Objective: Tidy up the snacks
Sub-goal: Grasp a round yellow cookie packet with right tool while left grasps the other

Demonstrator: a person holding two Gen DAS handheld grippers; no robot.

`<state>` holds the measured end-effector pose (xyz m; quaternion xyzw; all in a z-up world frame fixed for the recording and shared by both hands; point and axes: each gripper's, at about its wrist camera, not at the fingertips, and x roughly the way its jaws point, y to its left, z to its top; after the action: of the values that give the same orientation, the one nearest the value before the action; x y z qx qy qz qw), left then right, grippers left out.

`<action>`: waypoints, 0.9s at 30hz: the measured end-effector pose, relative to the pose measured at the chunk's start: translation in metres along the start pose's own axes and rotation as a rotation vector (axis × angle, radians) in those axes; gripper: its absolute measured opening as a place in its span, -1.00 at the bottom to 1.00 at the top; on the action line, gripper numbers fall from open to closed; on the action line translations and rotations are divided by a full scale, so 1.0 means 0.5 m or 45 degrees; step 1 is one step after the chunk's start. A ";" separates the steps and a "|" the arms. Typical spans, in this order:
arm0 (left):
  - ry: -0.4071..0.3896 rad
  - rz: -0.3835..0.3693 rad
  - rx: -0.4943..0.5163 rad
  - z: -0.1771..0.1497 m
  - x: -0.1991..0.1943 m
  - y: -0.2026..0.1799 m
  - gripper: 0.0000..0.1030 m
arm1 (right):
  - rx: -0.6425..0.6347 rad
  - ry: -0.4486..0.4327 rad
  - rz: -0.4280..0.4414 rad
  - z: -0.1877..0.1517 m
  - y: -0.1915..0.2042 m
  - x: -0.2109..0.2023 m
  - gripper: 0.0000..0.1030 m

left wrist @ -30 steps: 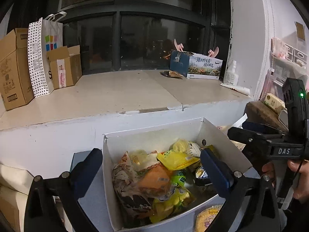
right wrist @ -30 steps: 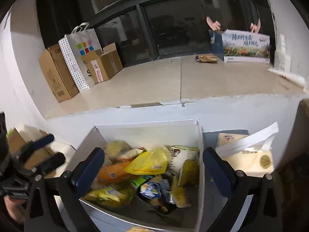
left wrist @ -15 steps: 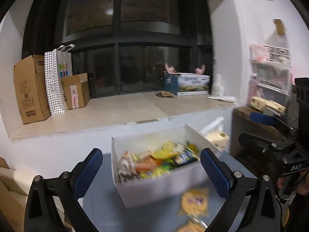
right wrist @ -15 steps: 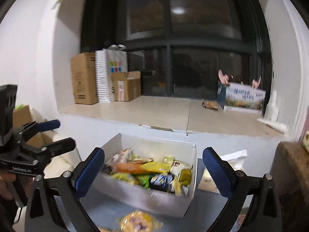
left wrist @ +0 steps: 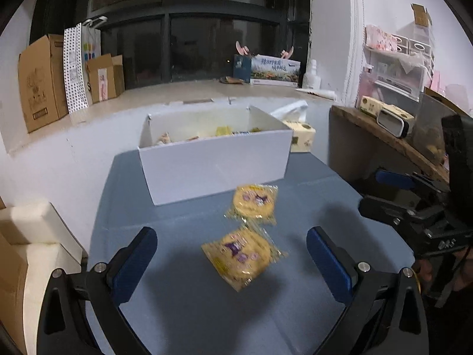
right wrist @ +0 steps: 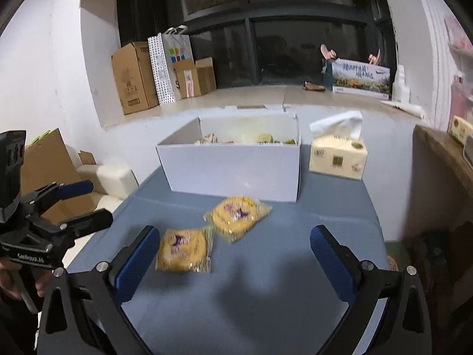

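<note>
A white cardboard box (left wrist: 215,162) (right wrist: 236,168) with several snack packets inside stands at the far end of a blue-grey table (left wrist: 207,310). Two yellow round snack packets lie on the table in front of it, a nearer one (left wrist: 242,254) (right wrist: 183,248) and a farther one (left wrist: 254,202) (right wrist: 236,216). My left gripper (left wrist: 233,266) is open and empty, just short of the nearer packet. My right gripper (right wrist: 236,266) is open and empty, with the nearer packet beside its left finger. Each gripper shows in the other's view: the right one (left wrist: 393,195) and the left one (right wrist: 79,204).
A tissue box (right wrist: 337,156) stands right of the white box. A wooden shelf (left wrist: 384,136) is to the right. Cardboard boxes (left wrist: 38,80), a dotted paper bag (left wrist: 77,65) and a printed box (left wrist: 272,69) sit on the window ledge. Cream boxes (left wrist: 29,233) stand left of the table.
Both grippers have pulled back and down from above the white box. The box now stands farther off, its contents mostly hidden, and two yellow packets on the table have come into view.
</note>
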<state>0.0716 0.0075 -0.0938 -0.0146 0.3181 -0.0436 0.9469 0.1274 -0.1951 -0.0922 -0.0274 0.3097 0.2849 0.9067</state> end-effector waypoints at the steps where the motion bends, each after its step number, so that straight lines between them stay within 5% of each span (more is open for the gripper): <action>1: 0.008 -0.004 -0.001 -0.002 0.001 -0.003 1.00 | 0.006 0.004 -0.008 0.000 -0.003 0.004 1.00; 15: 0.007 -0.005 -0.013 -0.013 -0.014 0.025 1.00 | 0.045 0.310 0.039 0.046 0.013 0.283 1.00; 23: 0.022 0.003 -0.055 -0.025 -0.009 0.051 1.00 | -0.015 0.510 -0.150 0.048 0.036 0.447 1.00; 27: 0.039 0.007 -0.061 -0.030 0.001 0.053 1.00 | -0.025 0.505 -0.131 0.040 0.045 0.459 0.87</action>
<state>0.0651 0.0339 -0.1076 -0.0355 0.3337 -0.0336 0.9414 0.2745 -0.0568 -0.2057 -0.1075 0.4778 0.2302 0.8410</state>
